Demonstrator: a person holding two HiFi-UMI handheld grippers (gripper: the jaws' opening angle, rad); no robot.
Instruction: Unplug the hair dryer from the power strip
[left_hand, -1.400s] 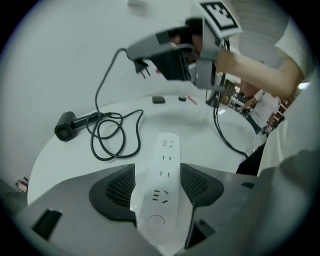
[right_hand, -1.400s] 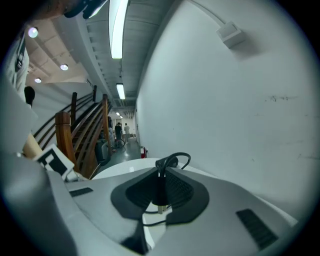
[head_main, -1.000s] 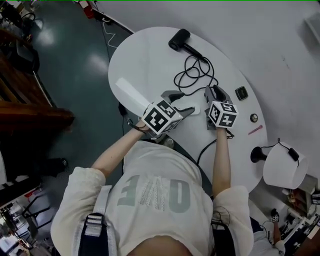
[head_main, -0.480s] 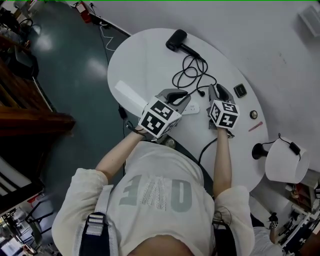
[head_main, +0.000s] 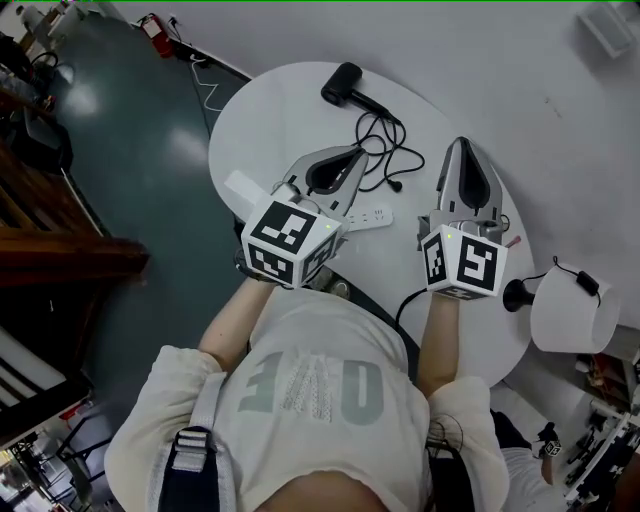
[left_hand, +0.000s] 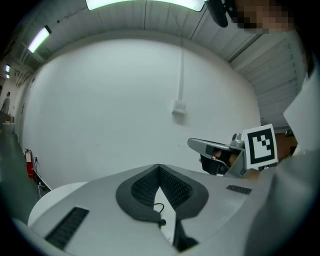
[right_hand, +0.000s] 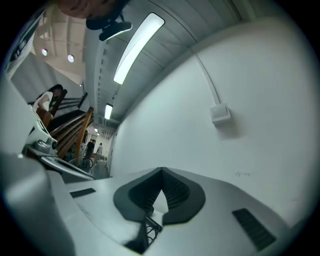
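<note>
The black hair dryer (head_main: 345, 82) lies at the far side of the round white table (head_main: 270, 110). Its black cord (head_main: 385, 150) lies in loose loops, and the plug (head_main: 399, 185) rests on the table, apart from the white power strip (head_main: 366, 216). My left gripper (head_main: 356, 151) (left_hand: 160, 168) is raised above the strip. Its jaws have just closed, with nothing between them. My right gripper (head_main: 461, 143) (right_hand: 161, 172) is held high over the table's right side. It has likewise just closed empty.
A white lamp shade (head_main: 570, 318) on a black base (head_main: 516, 299) stands at the table's right edge. A black cable (head_main: 411, 298) runs off the near edge. A white flat piece (head_main: 243, 185) lies at the left rim. A white wall stands behind.
Both grippers rose from the table top and levelled out, and their jaws shut. The plug, earlier by the right gripper at the strip, now lies free on the table.
</note>
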